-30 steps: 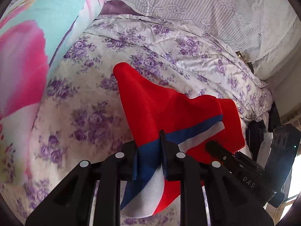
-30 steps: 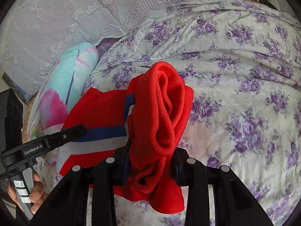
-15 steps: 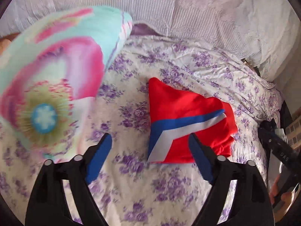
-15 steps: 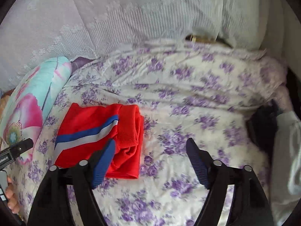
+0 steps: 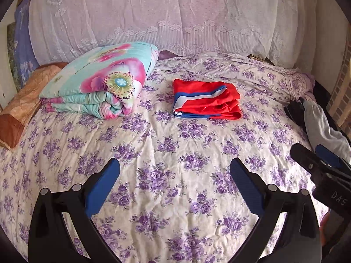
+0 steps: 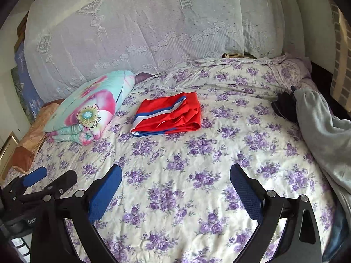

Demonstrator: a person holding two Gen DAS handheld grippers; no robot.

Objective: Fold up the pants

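Jaws, left gripper (image 5: 175, 171): wide apart, just been opening, nothing between the blue pads.
Jaws, right gripper (image 6: 176, 176): wide apart, just been opening, nothing between them.
Pants (image 5: 206, 100): red with a blue and white stripe, folded into a flat bundle on the floral bedspread (image 5: 166, 175), well apart from both grippers.
Folded quilt (image 5: 103, 81): near the pants, on their left.
Containers: none visible.
Left wrist view only: full length of the brown pillow (image 5: 24, 100) at the bed's left edge.
Right wrist view only: long spread of grey garment (image 6: 322, 131) on the right, black cloth (image 6: 284, 106) beside it.
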